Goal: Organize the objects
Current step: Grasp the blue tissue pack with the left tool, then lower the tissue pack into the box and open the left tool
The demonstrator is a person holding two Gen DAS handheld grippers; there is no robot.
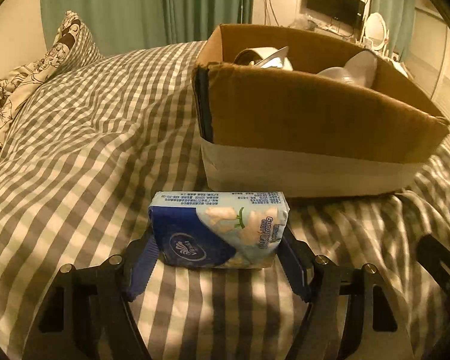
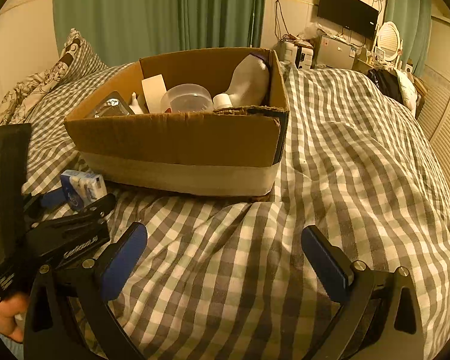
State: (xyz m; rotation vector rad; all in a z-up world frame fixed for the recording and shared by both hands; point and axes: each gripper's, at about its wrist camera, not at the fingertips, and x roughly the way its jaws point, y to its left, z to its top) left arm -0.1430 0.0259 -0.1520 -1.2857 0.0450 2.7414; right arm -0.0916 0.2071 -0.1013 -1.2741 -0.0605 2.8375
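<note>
Left gripper [image 1: 217, 249]: both blue pads are pressed against the short ends of the tissue pack [image 1: 219, 229], pinching it just above the bedspread.
Right gripper [image 2: 225, 258]: fingers spread wide with nothing between them, hovering over the checked bedspread [image 2: 345, 165] near its front edge.
Tissue pack: blue and white wrapper, lying flat, long side facing the cardboard box; seen from the right wrist it sits just in front of the box's near left corner.
Cardboard box [image 2: 177, 138]: open-topped, resting on the bedspread toward the middle, with a pale band around its base.
Box contents: a clear plastic tub [image 2: 186, 99], a white bottle [image 2: 250, 79] lying against the right wall, and a white card [image 2: 154, 91] upright.
Pillow [image 1: 45, 57]: patterned, at the far left edge of the bed.
Curtain [image 2: 153, 12]: green, behind the bed.
Monitor [image 2: 346, 10]: dark, on the far wall.
</note>
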